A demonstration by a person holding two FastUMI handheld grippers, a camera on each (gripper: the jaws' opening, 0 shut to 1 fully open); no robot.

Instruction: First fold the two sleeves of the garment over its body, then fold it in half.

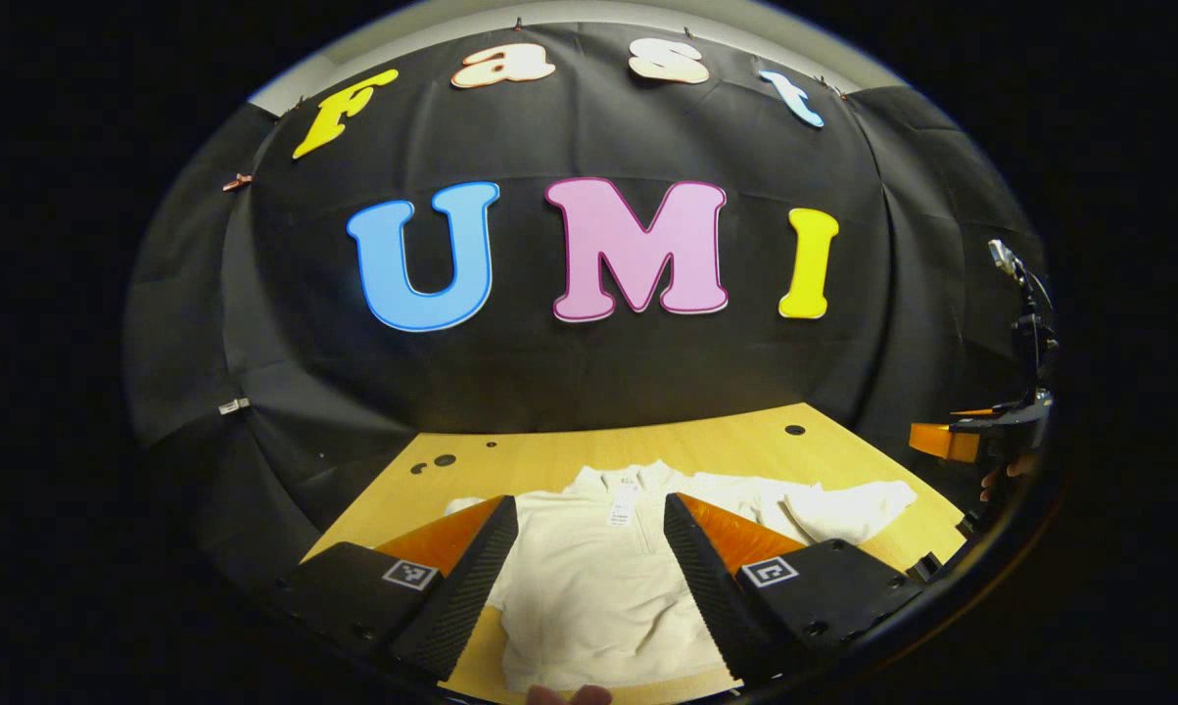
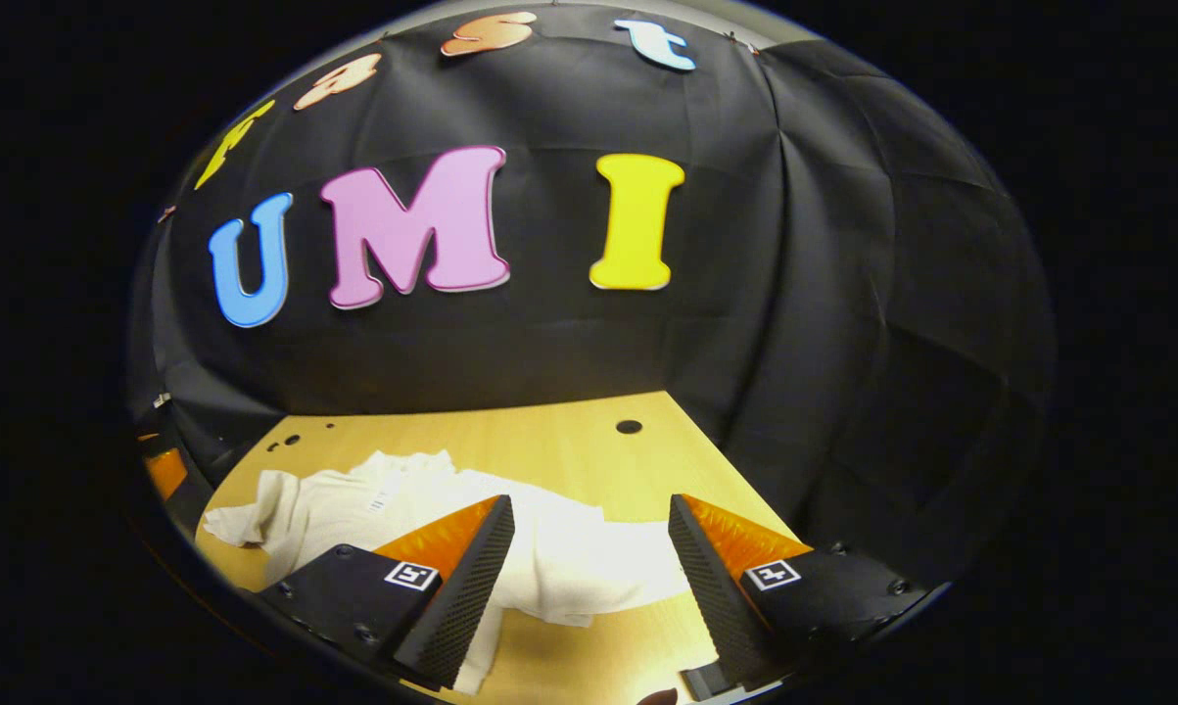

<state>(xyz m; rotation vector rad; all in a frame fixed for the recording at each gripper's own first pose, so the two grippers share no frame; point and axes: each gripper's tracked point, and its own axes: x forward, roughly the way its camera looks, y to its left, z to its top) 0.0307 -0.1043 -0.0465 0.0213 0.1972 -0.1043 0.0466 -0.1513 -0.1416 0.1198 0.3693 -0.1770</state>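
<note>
Lying spread on the wooden table [image 1: 549, 455], white garment [image 1: 598, 587], collar away from the camera. Hovering above its body, left gripper [image 1: 589, 578], fingers wide apart, holding nothing. Farther right, over the right sleeve [image 2: 589, 573], right gripper [image 2: 589, 587], fingers likewise parted, nothing between them.

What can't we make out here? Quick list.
- Garment hem: left gripper view, cut off by the bottom edge and the left gripper fingers.
- Neck tag: too small to read.
- Right gripper at that view's far right: jaw state unclear, cropped.
- Right gripper view: one finger hides part of the near sleeve.
</note>
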